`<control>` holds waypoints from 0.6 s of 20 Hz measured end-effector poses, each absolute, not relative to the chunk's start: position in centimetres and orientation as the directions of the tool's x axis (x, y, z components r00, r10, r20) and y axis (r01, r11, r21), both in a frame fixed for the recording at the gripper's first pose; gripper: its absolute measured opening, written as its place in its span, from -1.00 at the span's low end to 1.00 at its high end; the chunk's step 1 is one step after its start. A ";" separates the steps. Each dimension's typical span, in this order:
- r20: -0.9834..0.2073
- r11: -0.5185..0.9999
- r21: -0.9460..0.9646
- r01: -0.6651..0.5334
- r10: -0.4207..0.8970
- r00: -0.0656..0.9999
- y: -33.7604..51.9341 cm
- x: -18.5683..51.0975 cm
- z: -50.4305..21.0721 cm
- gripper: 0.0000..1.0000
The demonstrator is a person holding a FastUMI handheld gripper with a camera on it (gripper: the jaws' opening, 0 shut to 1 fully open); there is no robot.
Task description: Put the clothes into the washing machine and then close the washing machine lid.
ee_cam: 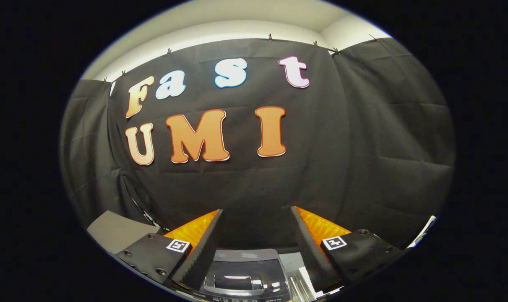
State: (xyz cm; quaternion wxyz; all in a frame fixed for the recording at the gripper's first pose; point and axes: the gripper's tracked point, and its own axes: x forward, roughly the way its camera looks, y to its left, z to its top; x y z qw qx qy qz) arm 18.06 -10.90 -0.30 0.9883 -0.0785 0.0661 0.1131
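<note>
Booth wall ahead, gripper [256, 212] open, washer lid [245, 272] below btwn fingers

Gripper [256, 214] held high, fingers spread apart, nothing between them. Below and between the fingers, washing machine lid [245, 272], dark and glossy.

washing machine lid [245, 272] cut off below, partly behind claw [256, 214]
</note>
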 end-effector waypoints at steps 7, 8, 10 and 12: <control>-0.114 0.965 -0.137 -0.224 0.209 0.971 -11.1 17.7 2.5 0.98; -0.113 0.966 -0.138 -0.220 0.206 0.972 -10.9 17.6 2.6 0.98; -0.105 0.968 -0.142 -0.208 0.194 0.975 -10.7 17.4 2.8 0.98; -0.096 0.971 -0.144 -0.189 0.176 0.980 -10.6 17.1 2.9 0.98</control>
